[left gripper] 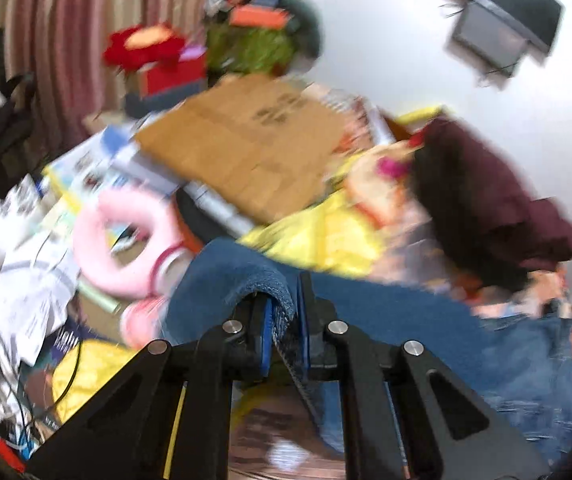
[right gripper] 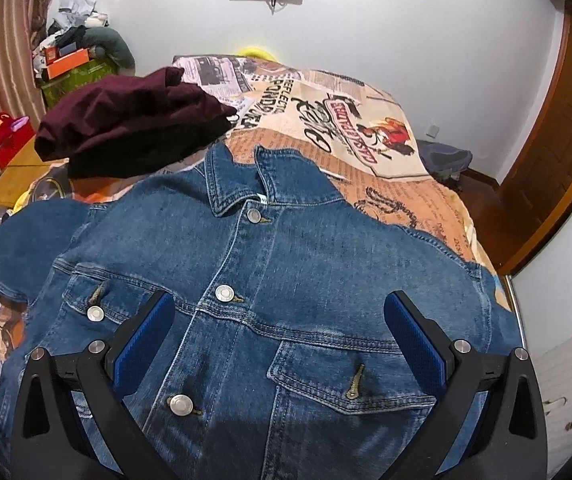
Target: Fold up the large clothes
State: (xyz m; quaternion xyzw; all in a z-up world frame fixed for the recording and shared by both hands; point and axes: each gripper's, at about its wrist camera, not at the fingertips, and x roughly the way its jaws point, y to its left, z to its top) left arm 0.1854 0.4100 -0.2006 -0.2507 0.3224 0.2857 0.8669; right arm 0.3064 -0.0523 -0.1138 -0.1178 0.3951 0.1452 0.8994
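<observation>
A blue denim jacket (right gripper: 286,280) lies front up and buttoned on the printed bedspread (right gripper: 397,168), collar toward the far wall. My right gripper (right gripper: 278,320) hovers over its chest with the blue pads wide apart, nothing between them. In the blurred left wrist view, my left gripper (left gripper: 286,320) is shut on a fold of the jacket's sleeve (left gripper: 270,284), which drapes over the fingertips and is lifted off the bed. The rest of the denim jacket (left gripper: 425,320) trails off to the right.
A folded maroon and black stack of clothes (right gripper: 134,128) sits on the bed left of the collar. Left of the bed lies clutter: a cardboard box (left gripper: 246,140), a pink ring seat (left gripper: 126,248), yellow cloth (left gripper: 325,236), papers and cables. A wooden door (right gripper: 557,152) stands right.
</observation>
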